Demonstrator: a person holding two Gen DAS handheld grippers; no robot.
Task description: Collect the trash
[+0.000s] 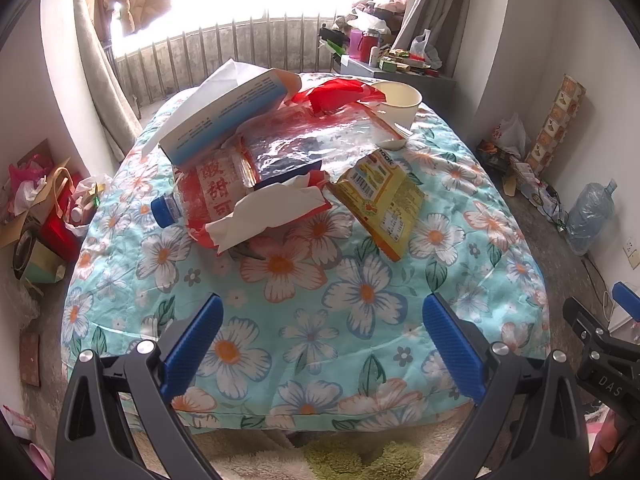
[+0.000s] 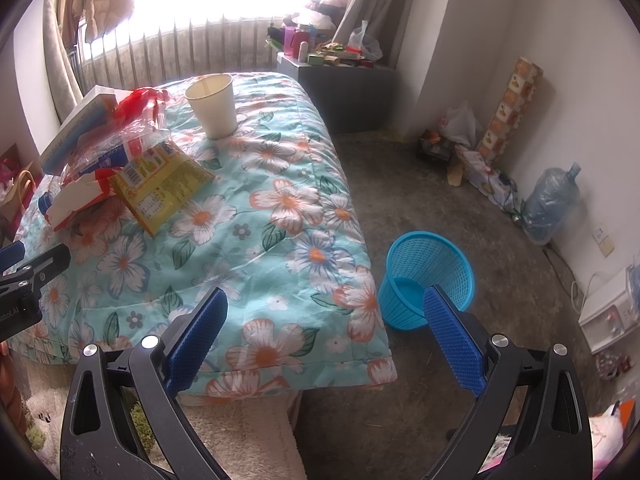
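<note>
A heap of trash lies on a table under a floral quilt: a blue-and-white box, a red plastic bag, a clear wrapper, a bottle with a blue cap, a white tissue, a yellow snack packet and a white paper cup. My left gripper hangs open over the quilt's near edge, short of the heap. Open too, my right gripper hovers at the quilt's right corner. A blue mesh bin stands on the floor beside the table.
Bags and boxes clutter the floor at the left. A large water jug, a patterned roll and cables line the right wall. A grey cabinet with bottles stands at the back by the curtain.
</note>
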